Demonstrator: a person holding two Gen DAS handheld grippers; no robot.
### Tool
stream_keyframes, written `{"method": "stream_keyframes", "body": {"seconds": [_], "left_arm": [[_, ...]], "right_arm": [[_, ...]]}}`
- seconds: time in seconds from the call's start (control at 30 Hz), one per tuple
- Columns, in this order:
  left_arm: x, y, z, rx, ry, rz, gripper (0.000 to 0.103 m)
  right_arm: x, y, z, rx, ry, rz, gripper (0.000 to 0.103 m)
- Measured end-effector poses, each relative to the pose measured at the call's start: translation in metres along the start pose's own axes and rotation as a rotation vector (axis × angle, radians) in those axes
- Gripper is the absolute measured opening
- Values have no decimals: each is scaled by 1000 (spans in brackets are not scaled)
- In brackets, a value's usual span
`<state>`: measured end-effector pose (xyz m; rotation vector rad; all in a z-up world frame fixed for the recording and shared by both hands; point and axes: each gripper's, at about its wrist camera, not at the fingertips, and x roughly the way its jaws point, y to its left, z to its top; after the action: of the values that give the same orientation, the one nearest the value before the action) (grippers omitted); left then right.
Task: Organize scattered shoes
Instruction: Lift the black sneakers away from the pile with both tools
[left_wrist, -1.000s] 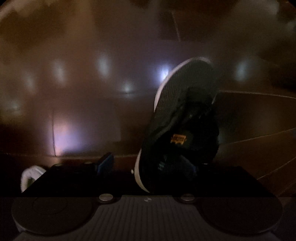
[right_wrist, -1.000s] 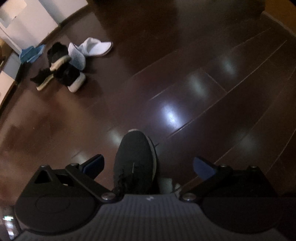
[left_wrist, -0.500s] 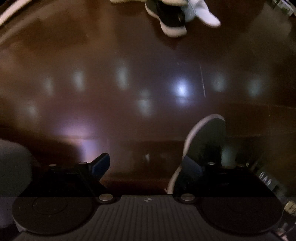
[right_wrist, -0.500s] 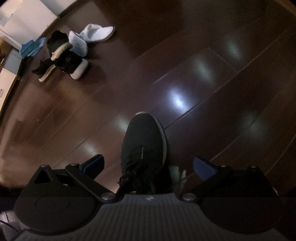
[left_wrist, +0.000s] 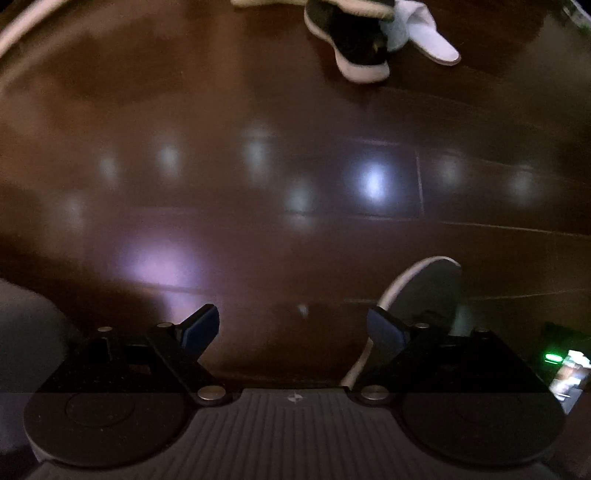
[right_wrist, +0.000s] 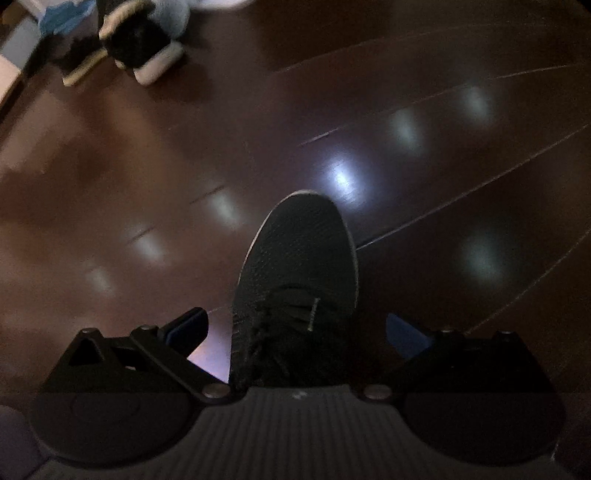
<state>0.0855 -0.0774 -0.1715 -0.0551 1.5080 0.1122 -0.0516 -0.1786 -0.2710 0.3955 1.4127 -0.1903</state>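
Left wrist view: the left gripper (left_wrist: 291, 328), spread and empty, has swung off the black sneaker (left_wrist: 424, 295) toward the shoe pile (left_wrist: 369, 40) at the floor's far edge.

Right wrist view: the right gripper (right_wrist: 295, 330), spread, has drawn back; the black sneaker (right_wrist: 295, 273) stands released, probably placed.

Dark brown glossy wood plank floor (left_wrist: 258, 110), seams visible between boards. Rows of soft ceiling-light reflections (right_wrist: 341, 177) across it, one purplish patch (left_wrist: 162, 266). Pale furniture or wall edge (right_wrist: 11, 55) at far left, blurred. Dim overall.
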Motion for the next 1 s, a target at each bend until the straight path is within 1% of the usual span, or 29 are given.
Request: {"method": "stream_keyframes", "body": {"seconds": [0.13, 0.23, 0.3, 0.33, 0.4, 0.43, 0.5, 0.67, 0.83, 0.93, 1.0], "left_arm": [[4, -1, 8, 1, -1, -9, 91], [3, -5, 8, 2, 1, -22, 91], [0, -5, 8, -9, 9, -40, 91], [0, -1, 8, -11, 11, -45, 91], [6, 4, 10, -14, 15, -54, 91], [8, 10, 10, -18, 14, -54, 91], [1, 18, 4, -25, 11, -53, 91], [-9, 26, -1, -22, -20, -34, 91], [-17, 24, -5, 0, -63, -16, 91], [-18, 23, -9, 8, -71, -12, 91], [-18, 22, -12, 14, -68, -13, 91]], "right_arm": [[20, 10, -4, -53, 45, -36, 103], [30, 13, -8, -69, 78, -68, 103], [34, 14, -11, -76, 82, -82, 103], [37, 15, -13, -80, 81, -102, 103], [40, 14, -15, -81, 94, -107, 95], [42, 12, -17, -71, 104, -92, 91], [39, 11, -17, -68, 99, -90, 90], [35, 7, -16, -62, 99, -87, 80], [27, -8, -16, 10, 89, -76, 75], [25, -22, -17, 115, 83, -78, 74], [21, -44, -20, 271, 72, -85, 74]]}}
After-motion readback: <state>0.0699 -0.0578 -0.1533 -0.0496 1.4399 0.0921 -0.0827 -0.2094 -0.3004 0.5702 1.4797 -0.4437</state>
